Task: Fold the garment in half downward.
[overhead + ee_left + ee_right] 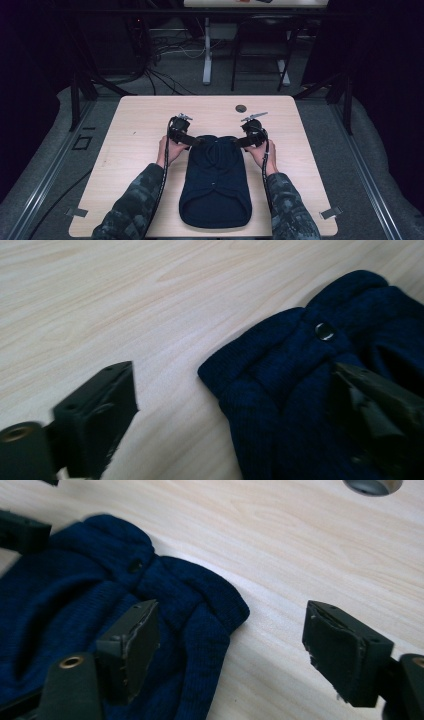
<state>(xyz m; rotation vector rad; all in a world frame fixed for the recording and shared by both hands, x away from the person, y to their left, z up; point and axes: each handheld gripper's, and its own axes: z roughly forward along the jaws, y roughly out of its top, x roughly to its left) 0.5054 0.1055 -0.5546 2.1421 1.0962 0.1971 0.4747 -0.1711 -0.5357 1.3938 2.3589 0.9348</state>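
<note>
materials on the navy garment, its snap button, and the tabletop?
Navy garment: knit fabric, looks like wool or acrylic; fine ribbed rows show, matte and soft-folding. Snap button: small glossy dark disc that catches light, probably metal or hard plastic, can't tell which. Tabletop: pale wood grain with a smooth, slightly satin surface, likely laminate or veneer rather than solid wood.

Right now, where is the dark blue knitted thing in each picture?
High view: the knitted garment lies at the middle of the table, between the two grippers, reaching toward the near edge.
Left gripper view: its corner is at the right, with one jaw over it.
Right gripper view: its corner is at the left, under one jaw.
Shared landmark: the round snap button near the far edge, dimly visible in the right gripper view.
</note>
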